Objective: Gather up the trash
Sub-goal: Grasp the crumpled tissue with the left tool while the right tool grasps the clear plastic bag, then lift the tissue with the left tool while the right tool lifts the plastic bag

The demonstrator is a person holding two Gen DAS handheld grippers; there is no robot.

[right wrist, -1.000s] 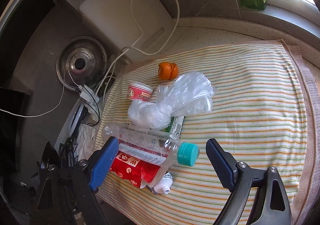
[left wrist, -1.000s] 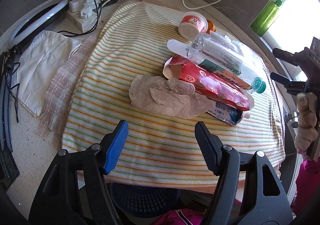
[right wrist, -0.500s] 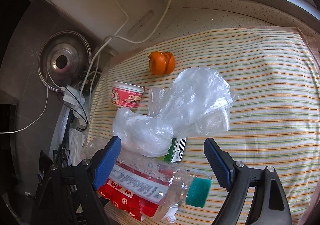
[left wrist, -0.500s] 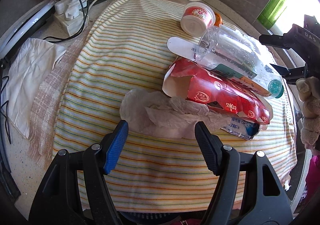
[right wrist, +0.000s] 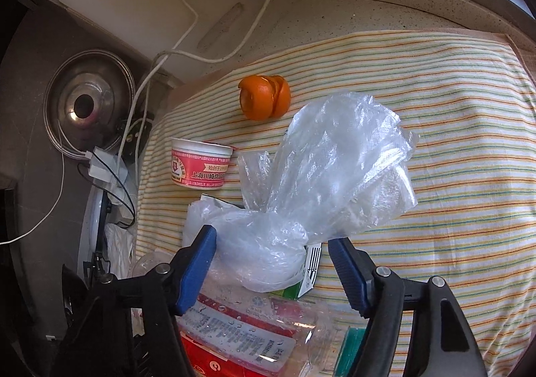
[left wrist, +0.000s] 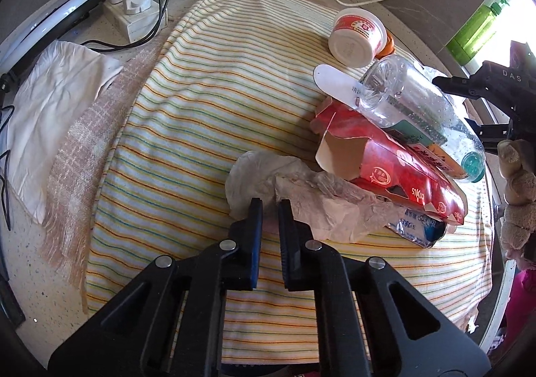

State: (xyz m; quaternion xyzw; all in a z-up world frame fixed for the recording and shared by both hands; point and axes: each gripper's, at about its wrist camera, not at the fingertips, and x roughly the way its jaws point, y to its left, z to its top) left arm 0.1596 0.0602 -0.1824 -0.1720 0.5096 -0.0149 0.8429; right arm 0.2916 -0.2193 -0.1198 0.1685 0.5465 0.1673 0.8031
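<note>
crumpled tissue (left wrist: 301, 196) at the near edge of the trash pile on the striped cloth (left wrist: 207, 115), now pinched at its near edge by the left gripper (left wrist: 269, 209): jaws just snapped together from wide apart, pads pressed on the paper. first piece secured, by the look of it; lift not yet begun.

just behind it, red carton (left wrist: 395, 172) lying flat, clear bottle (left wrist: 418, 105) resting across the top, a small squashed pouch (left wrist: 418, 229) poking out underneath, paper cup (left wrist: 356, 38) on its side farther back.

over on the other side, clear plastic bag (right wrist: 321, 182) heaped against the bottle and carton, orange peel (right wrist: 264, 102) beyond. right gripper (right wrist: 271, 243) half closed around the bag's knotted lower bulge, jaws just narrowing, blue pads (right wrist: 201, 256) beside the plastic but seemingly not yet squeezing it. likely a second grab in progress; thin film may slip unless caught well in.
</note>
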